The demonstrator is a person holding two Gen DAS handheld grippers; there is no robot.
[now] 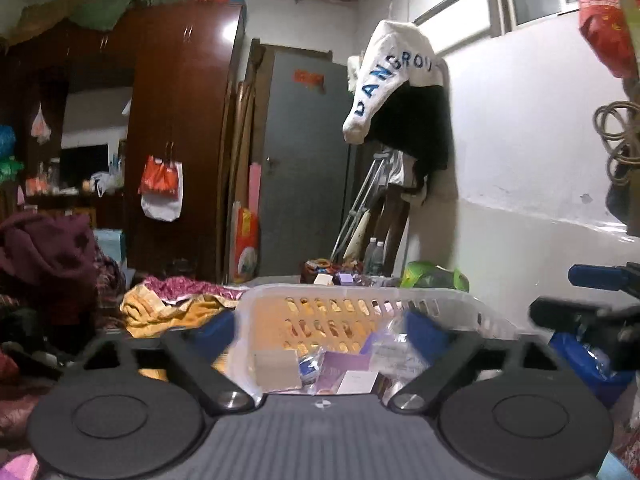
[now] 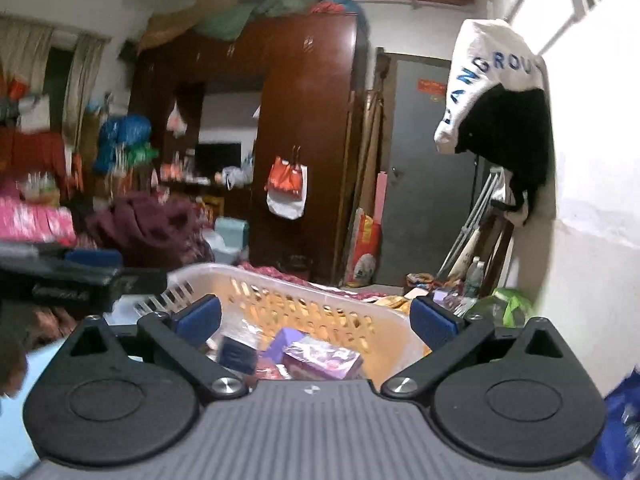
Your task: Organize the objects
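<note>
A dark red wardrobe [image 1: 176, 132] fills the back wall. Right of it stands a grey door [image 1: 304, 168]. An orange and white bag [image 1: 162, 186] hangs on the wardrobe's front. Farther right of the wardrobe, a white garment with blue letters [image 1: 394, 76] drapes over dark clothing [image 1: 416, 120].

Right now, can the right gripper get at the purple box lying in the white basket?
Probably yes. The right gripper is open with nothing between its pads, and the purple box lies uncovered just below and ahead of it inside the white basket. The left gripper is off to the side.
</note>
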